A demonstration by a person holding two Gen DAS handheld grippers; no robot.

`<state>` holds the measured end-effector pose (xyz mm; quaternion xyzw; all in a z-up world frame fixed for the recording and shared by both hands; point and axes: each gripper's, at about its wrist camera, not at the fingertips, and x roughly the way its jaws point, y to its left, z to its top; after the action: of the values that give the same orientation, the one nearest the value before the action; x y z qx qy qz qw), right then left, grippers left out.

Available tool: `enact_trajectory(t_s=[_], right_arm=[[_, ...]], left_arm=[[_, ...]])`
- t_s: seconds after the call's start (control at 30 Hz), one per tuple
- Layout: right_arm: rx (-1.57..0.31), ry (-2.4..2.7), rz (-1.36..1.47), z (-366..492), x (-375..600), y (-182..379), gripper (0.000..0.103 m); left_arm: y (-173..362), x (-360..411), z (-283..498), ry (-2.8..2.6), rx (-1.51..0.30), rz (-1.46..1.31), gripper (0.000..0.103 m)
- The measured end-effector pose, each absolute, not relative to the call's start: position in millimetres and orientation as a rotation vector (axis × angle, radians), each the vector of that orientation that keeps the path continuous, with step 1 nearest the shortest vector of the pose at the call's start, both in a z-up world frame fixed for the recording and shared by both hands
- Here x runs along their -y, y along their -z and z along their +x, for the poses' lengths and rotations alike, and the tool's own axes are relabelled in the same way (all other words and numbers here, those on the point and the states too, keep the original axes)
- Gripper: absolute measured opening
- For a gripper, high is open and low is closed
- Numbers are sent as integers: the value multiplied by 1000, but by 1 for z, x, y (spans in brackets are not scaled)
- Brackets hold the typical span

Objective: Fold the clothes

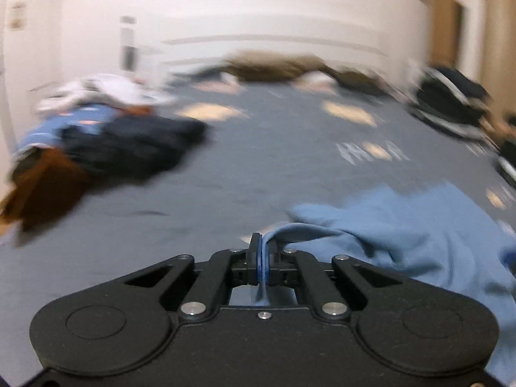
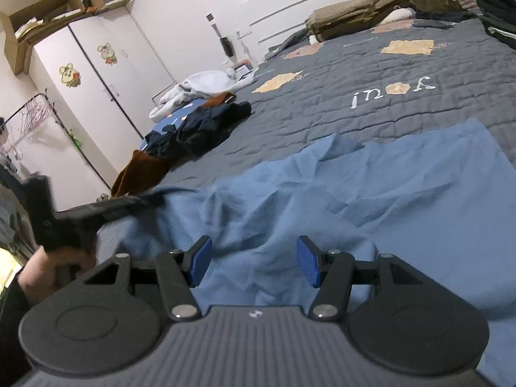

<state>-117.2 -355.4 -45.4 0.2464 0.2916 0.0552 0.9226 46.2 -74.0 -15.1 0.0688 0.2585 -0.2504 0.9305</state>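
A light blue garment (image 2: 290, 193) lies spread and wrinkled on the grey quilted bed (image 2: 371, 109). In the left wrist view my left gripper (image 1: 262, 251) is shut on an edge of that blue garment (image 1: 403, 225), with a strip of cloth pinched between the pads and lifted off the bed. The right wrist view shows the same left gripper (image 2: 151, 198) blurred at the garment's left edge, held by a hand (image 2: 54, 267). My right gripper (image 2: 254, 264) stands open just above the garment's near part, with its blue pads (image 2: 201, 259) apart and nothing pinched.
A pile of dark, brown, blue and white clothes (image 2: 193, 122) lies at the bed's left side. Folded dark clothes (image 2: 496, 6) are stacked at the far right. Olive bedding (image 2: 361, 13) lies at the headboard. A white wardrobe (image 2: 90, 77) stands left of the bed.
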Motion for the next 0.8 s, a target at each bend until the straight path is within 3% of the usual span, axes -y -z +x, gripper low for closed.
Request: enact_trajectory(t_s=[0.33,0.47,0.57,0.8], right_arm=[[-618,-124,487,-113,350,48,57],[-619,-125,485,-114,349,47,57],[-622,-125,482,-114,347,48,57],[-635,-134,470,-112,342,50,57]], left_arm=[[18,71,41,720,-712,182,7],[9,56,49,706,-650,38,33],[2,43,63,717,-637,-103,46],[30,80,76,696,-719,20,47]])
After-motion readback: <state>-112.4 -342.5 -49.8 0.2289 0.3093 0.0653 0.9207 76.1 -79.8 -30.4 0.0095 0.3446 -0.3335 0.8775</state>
